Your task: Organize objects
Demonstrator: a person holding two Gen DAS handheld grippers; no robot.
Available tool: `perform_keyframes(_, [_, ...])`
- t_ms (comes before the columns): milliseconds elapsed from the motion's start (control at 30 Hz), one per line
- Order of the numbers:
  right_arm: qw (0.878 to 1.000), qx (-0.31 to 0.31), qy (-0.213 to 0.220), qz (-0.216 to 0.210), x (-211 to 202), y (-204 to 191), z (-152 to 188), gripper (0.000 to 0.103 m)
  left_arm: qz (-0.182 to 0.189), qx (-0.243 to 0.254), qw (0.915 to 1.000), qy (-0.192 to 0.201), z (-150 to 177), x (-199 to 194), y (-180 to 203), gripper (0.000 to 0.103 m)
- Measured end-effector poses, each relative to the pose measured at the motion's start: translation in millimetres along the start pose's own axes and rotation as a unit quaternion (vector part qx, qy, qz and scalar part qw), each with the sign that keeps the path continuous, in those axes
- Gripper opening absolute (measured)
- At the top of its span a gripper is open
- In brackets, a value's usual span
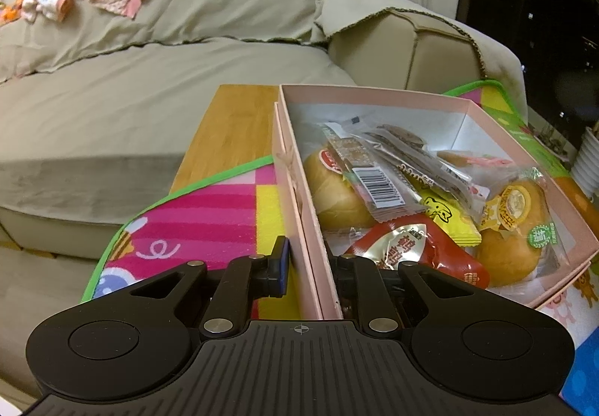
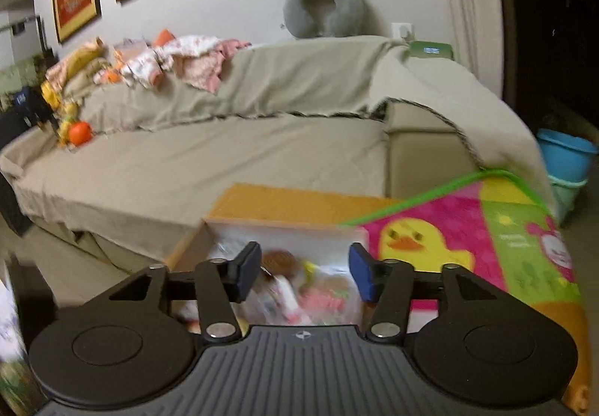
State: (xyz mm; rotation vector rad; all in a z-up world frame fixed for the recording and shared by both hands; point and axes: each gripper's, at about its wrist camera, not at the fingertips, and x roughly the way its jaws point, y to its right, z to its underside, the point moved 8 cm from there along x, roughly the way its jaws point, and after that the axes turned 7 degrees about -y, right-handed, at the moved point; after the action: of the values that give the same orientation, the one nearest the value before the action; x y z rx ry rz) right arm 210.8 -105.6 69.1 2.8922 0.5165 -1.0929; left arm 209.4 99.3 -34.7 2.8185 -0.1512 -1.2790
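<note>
A beige cloth-covered sofa fills the upper half of both views. Below it, lower right in my left view, the pink cardboard box of wrapped buns and snack packets sits on the colourful play mat over the wooden surface. My left tool pinches the box's near wall. My right tool hangs half-spread and empty above the box.

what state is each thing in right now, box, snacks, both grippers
pink box: lid off, full of snacks, near wall pinched
snack packets: sealed, piled loose inside the box
left gripper: shut on the box wall, one finger outside, one inside
right gripper: open, nothing between its fingers, above the box
</note>
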Motion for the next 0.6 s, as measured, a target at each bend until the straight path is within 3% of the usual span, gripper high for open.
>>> perform_keyframes(100, [0.999, -0.029, -0.011, -0.009, -8.3, 7.8, 29.9, 0.083, 0.001, 0.001, 1.0, 0.0, 0.0, 0.0, 0.3, 0.016])
perform_keyframes(133, [0.999, -0.041, -0.017, -0.016, -11.1, 9.0, 42.5, 0.084, 0.001, 0.002, 1.0, -0.001, -0.2, -0.4, 0.2, 0.016])
perform_keyframes(267, [0.995, -0.082, -0.051, -0.014, -6.0, 7.3, 87.0, 0.084, -0.004, 0.005, 1.0, -0.006, -0.7, 0.4, 1.9, 0.016])
perform_keyframes(333, [0.994, -0.088, -0.06, -0.016, 1.0, 4.7, 102.4, 0.073, -0.006, 0.007, 0.9999, -0.008, -1.7, 1.4, 5.3, 0.016])
perform_keyframes(433, [0.994, -0.071, -0.073, -0.034, 14.5, 3.2, 109.0, 0.07, -0.015, 0.008, 0.9998, -0.012, -8.0, 7.0, 13.6, 0.016])
perform_keyframes(600, [0.998, -0.041, -0.051, 0.004, 21.7, 29.9, 101.4, 0.069, -0.005, 0.034, 0.9993, -0.016, -39.7, 39.6, 53.6, 0.016])
